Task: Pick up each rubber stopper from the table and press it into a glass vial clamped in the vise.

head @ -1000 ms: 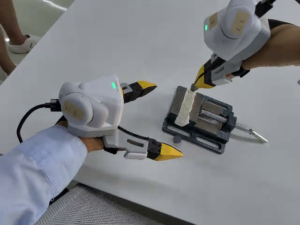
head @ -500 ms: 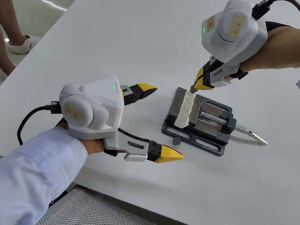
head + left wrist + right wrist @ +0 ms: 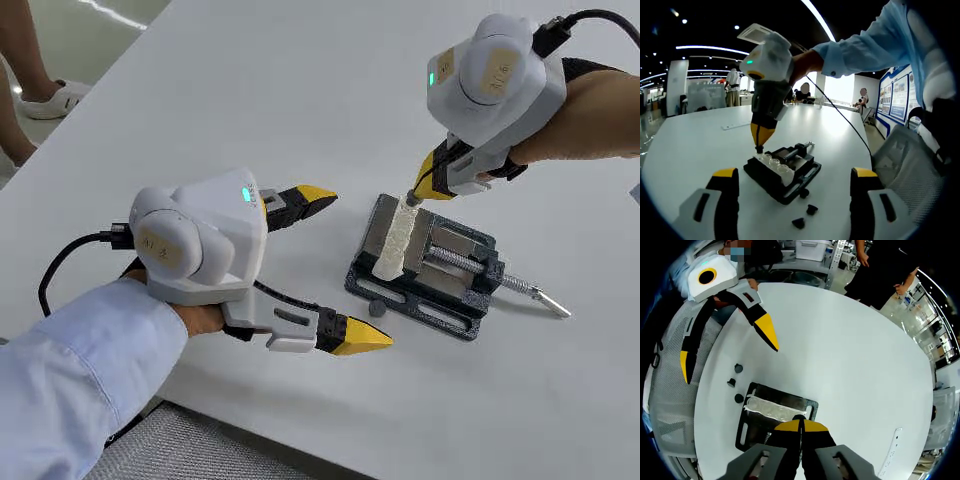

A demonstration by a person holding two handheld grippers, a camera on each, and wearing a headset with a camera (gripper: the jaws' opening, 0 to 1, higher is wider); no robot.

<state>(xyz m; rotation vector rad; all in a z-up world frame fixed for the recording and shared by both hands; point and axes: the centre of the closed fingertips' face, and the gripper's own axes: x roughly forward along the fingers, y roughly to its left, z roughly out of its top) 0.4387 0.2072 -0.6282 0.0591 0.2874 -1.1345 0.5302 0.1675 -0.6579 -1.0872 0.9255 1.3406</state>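
Stopper clamped in shut right tongs, directly above the end of the row of vials in the vise; next push, I judge, runs straight down. Left tongs gape open, nearer the spare stoppers by the near edge of the surface.

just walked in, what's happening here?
A person works two handheld grippers. The right gripper, fingers shut on a rubber stopper, holds it at the end vial of the row clamped in the vise. The left gripper hovers open beside the vise. Three loose stoppers lie on the table nearby.
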